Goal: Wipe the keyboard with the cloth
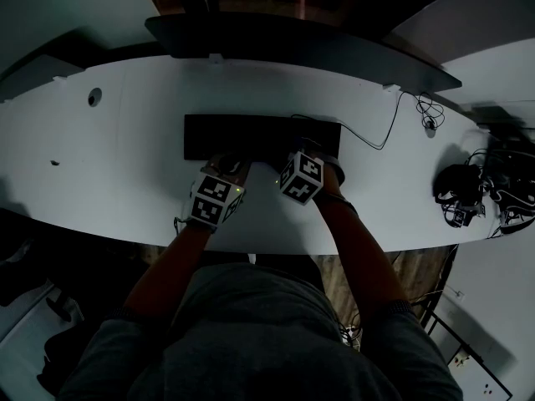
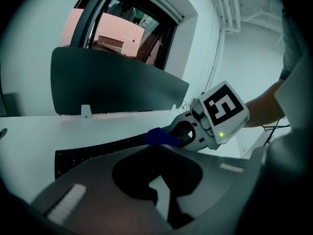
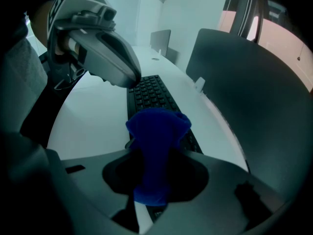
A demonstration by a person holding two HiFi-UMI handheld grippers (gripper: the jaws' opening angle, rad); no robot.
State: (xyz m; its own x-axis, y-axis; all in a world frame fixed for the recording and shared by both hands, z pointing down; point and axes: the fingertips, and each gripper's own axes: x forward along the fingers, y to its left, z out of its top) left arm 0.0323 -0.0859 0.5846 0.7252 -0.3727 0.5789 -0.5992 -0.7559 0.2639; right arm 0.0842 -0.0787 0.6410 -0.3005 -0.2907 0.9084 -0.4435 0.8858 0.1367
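Observation:
A black keyboard (image 1: 251,136) lies across the middle of the white desk (image 1: 117,157). My right gripper (image 1: 306,150) is over its right part, shut on a bunched blue cloth (image 3: 156,136) that hangs down onto the keys (image 3: 149,94). In the left gripper view the cloth (image 2: 159,136) pokes out of the right gripper (image 2: 182,133) above the keyboard (image 2: 98,153). My left gripper (image 1: 231,164) is at the keyboard's front edge, left of the right one. Its jaws (image 2: 154,145) are together with nothing between them, and in the right gripper view the left gripper (image 3: 129,80) ends beside the keyboard's near corner.
A dark curved panel (image 1: 292,44) stands behind the keyboard. A thin cable (image 1: 393,128) runs to the right. Black gear with marker squares (image 1: 460,192) sits at the desk's right end. A round hole (image 1: 94,97) is at the far left. The desk's front edge runs just under my grippers.

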